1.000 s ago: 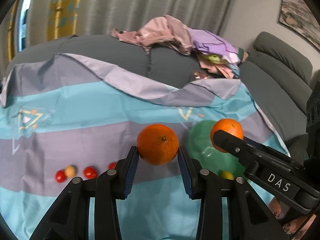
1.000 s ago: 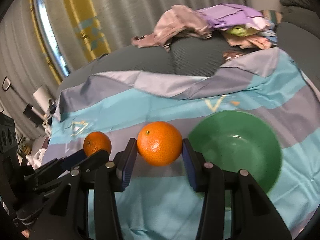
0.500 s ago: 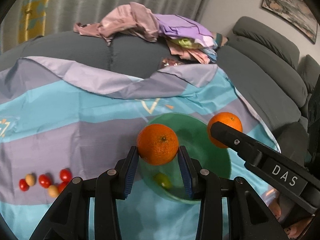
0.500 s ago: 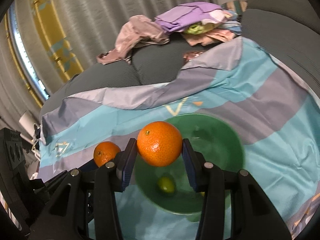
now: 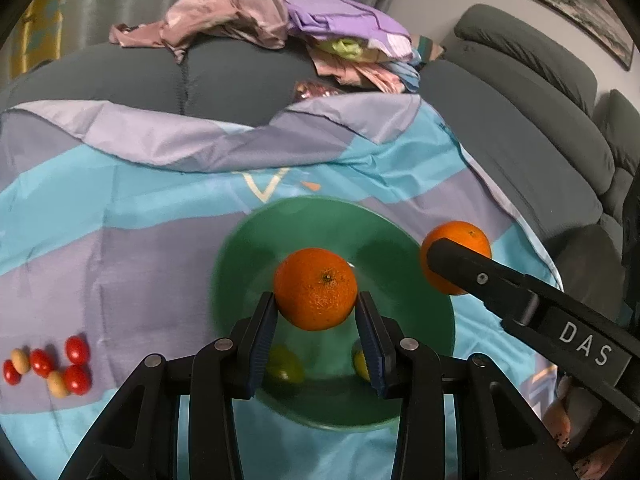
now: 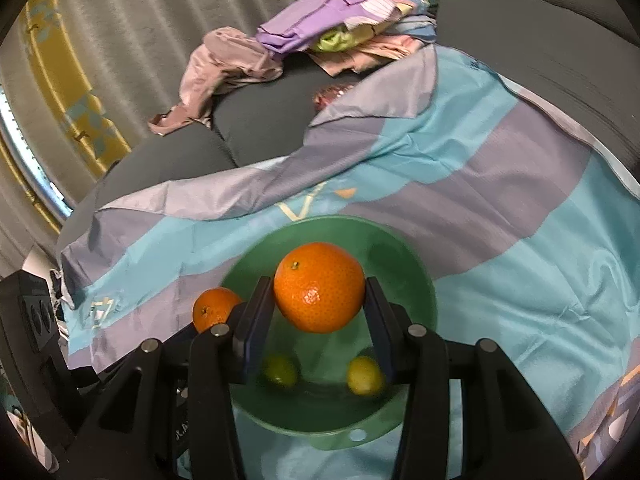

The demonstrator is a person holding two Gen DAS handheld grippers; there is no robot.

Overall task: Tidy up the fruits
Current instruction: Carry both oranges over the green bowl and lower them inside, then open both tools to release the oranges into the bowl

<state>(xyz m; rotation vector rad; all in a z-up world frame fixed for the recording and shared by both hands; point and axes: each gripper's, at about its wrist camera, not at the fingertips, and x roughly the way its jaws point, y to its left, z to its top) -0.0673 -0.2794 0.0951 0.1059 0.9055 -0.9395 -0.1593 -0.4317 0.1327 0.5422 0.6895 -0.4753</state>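
My left gripper (image 5: 316,322) is shut on an orange (image 5: 315,289) and holds it above the green bowl (image 5: 240,248). My right gripper (image 6: 318,320) is shut on a second orange (image 6: 319,292) over the same bowl (image 6: 416,276). Each view shows the other gripper's orange: the right one in the left wrist view (image 5: 464,240), the left one in the right wrist view (image 6: 214,308). Two small yellow-green fruits (image 6: 280,370) (image 6: 364,374) lie in the bowl. Several red and yellow cherry tomatoes (image 5: 60,364) lie on the cloth to the left.
A blue and purple striped cloth (image 5: 120,216) covers the grey sofa seat (image 5: 224,76). A heap of pink and purple clothes (image 5: 280,20) lies at the back. Grey sofa cushions (image 5: 540,92) rise on the right.
Both grippers have carried their oranges to the right and forward, from beside the bowl to above it. The tomatoes have slid to the left of the left wrist view.
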